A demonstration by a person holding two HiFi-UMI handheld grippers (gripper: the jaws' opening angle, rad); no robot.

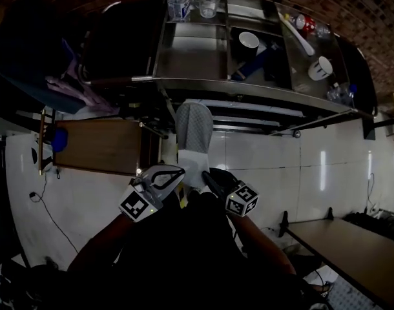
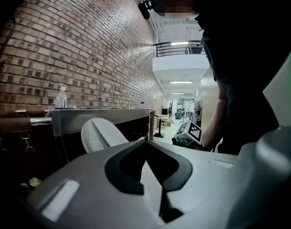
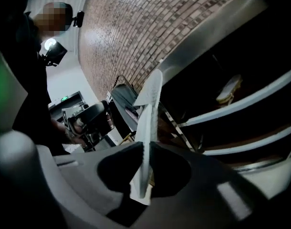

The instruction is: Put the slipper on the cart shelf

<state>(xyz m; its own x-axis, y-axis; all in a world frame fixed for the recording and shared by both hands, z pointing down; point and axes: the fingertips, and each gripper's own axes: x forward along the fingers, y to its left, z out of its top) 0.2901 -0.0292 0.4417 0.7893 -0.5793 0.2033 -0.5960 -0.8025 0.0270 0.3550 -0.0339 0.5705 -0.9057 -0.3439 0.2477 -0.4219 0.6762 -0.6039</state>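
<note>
The grey-and-white slipper (image 1: 194,129) hangs over the white floor just in front of the steel cart (image 1: 248,86), below its top tray. Both grippers hold its near end. My left gripper (image 1: 181,171) is shut on one side of it; in the left gripper view the slipper (image 2: 100,133) rises to the left past the closed jaw tips (image 2: 146,142). My right gripper (image 1: 205,174) is shut on the other side. The right gripper view has the slipper (image 3: 150,104) edge-on between the jaws (image 3: 148,149), with the cart's lower shelves (image 3: 241,105) to the right.
The cart's top tray holds a water bottle (image 1: 177,2), a glass (image 1: 208,5) and white cups (image 1: 248,41). A pale object (image 3: 230,89) lies on a lower shelf. A wooden table (image 1: 100,146) stands left of the cart, another table (image 1: 352,250) at lower right.
</note>
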